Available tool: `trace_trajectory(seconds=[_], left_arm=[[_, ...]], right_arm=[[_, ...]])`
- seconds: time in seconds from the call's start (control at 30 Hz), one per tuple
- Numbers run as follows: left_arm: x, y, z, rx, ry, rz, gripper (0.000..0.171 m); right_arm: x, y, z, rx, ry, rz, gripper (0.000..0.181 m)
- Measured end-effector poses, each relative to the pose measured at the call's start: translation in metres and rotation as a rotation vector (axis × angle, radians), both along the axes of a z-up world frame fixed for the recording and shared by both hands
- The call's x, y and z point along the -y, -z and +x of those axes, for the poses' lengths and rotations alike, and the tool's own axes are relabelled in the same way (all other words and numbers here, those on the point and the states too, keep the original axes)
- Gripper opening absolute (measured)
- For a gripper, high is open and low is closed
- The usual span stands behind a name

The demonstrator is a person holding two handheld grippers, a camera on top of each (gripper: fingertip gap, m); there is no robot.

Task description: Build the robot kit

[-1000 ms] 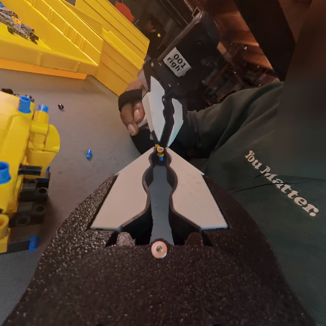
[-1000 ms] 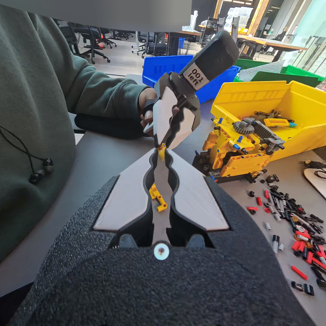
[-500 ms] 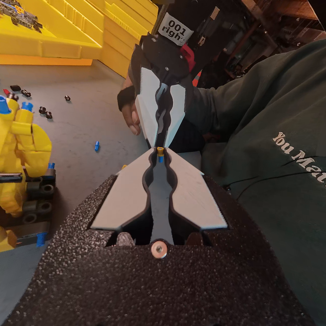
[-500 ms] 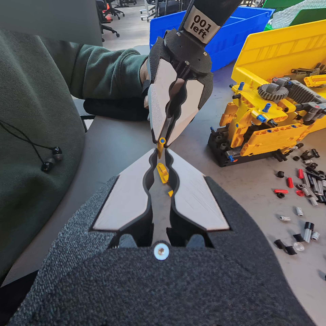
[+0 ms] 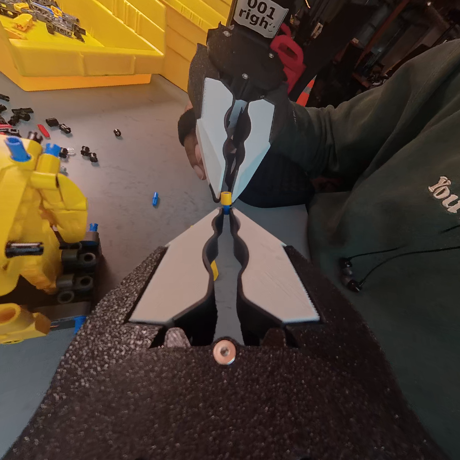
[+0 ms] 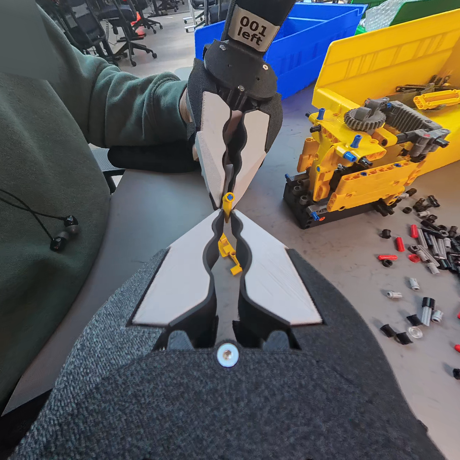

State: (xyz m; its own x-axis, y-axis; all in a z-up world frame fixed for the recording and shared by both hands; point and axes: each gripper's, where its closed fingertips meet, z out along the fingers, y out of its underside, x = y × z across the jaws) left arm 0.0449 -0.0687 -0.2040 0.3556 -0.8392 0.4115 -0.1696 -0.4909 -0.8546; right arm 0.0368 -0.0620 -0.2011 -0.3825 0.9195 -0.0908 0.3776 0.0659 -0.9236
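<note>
A small yellow connector piece (image 6: 227, 204) with a blue pin (image 5: 226, 208) seated in it sits between the two gripper tips, raised above the grey table (image 6: 154, 214). In the right wrist view the yellow piece appears as a narrow tapered part with a round head, the cross-shaped blue pin end showing in that head. In the left wrist view it appears as a short yellow sleeve (image 5: 226, 197) with the blue pin projecting beneath it. The left gripper (image 5: 225, 211) has its jaws drawn in on the blue pin; the right gripper (image 6: 226, 216) has its jaws drawn in on the lower, tapered end of the yellow piece. The two grippers meet tip to tip, each held by a person in a dark green sweatshirt (image 6: 49, 154).

On the table directly below the right gripper lies a second loose yellow angled piece (image 6: 227, 251). A lone blue pin (image 5: 155, 198) lies on the table to the left of the left gripper. A partly built yellow and black brick model (image 6: 358, 159) with grey gears stands beside a yellow bin (image 6: 373, 57), with a blue bin (image 6: 311, 44) farther back. Loose black, red and grey pins (image 6: 428, 249) are scattered near the model. Black earbuds on a cord (image 6: 62, 234) hang against the sweatshirt.
</note>
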Motion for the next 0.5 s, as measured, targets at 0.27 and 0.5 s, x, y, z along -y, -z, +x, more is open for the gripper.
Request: trace_trajectory(seconds=[0.27,0.5], left_arm=[[0.003,0.006,0.002,-0.049,0.016,0.013,0.003],[0.006,0.015,0.005,-0.131,0.029,0.049,0.003]], right_arm=[[0.003,0.008,0.002,0.022,-0.021,0.026,0.005],[0.007,0.013,0.003,0.039,-0.04,0.05,0.006]])
